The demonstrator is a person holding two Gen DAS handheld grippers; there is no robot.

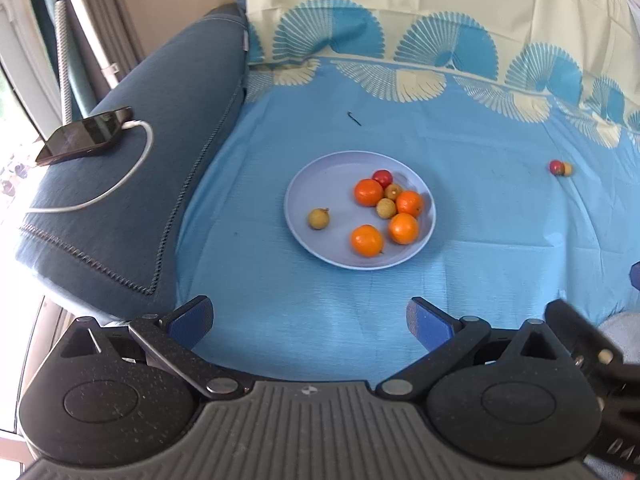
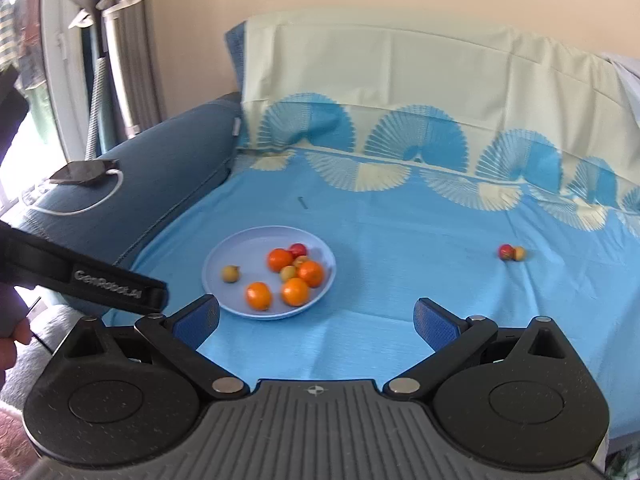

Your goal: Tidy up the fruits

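Left gripper: we hold the left gripper (image 1: 310, 318) above the near edge of the blue sheet (image 1: 480, 208), its jaws spread wide and nothing between the blue pads.
Right gripper: our right gripper (image 2: 316, 320) hangs over the same sheet, jaws likewise spread and empty; its black body shows blurred at the right edge of the left wrist view.
Plate: we see a pale blue plate (image 1: 320, 176) lying flat on the sheet, ahead of both grippers and apart from them.
Oranges: four oranges (image 1: 368, 192) sit on the plate, toward its right half.
Red fruit on plate: one small red fruit (image 1: 382, 177) rests at the far side of the plate, touching an orange.
Brown fruits on plate: two small brown fruits (image 1: 386, 208) nestle between the oranges; a third (image 1: 319, 218) lies alone on the plate's left part.
Loose pair: a red fruit (image 1: 555, 167) and a tan fruit (image 1: 566, 168) lie touching each other on the sheet, well to the right of the plate.
Armrest: we see a dark blue armrest (image 1: 120, 232) at left, bearing a phone (image 1: 86, 134) with a white cable (image 1: 120, 184) plugged in.
Small dark object: a thin dark item (image 1: 354, 118) lies on the sheet beyond the plate; we cannot tell what it is.
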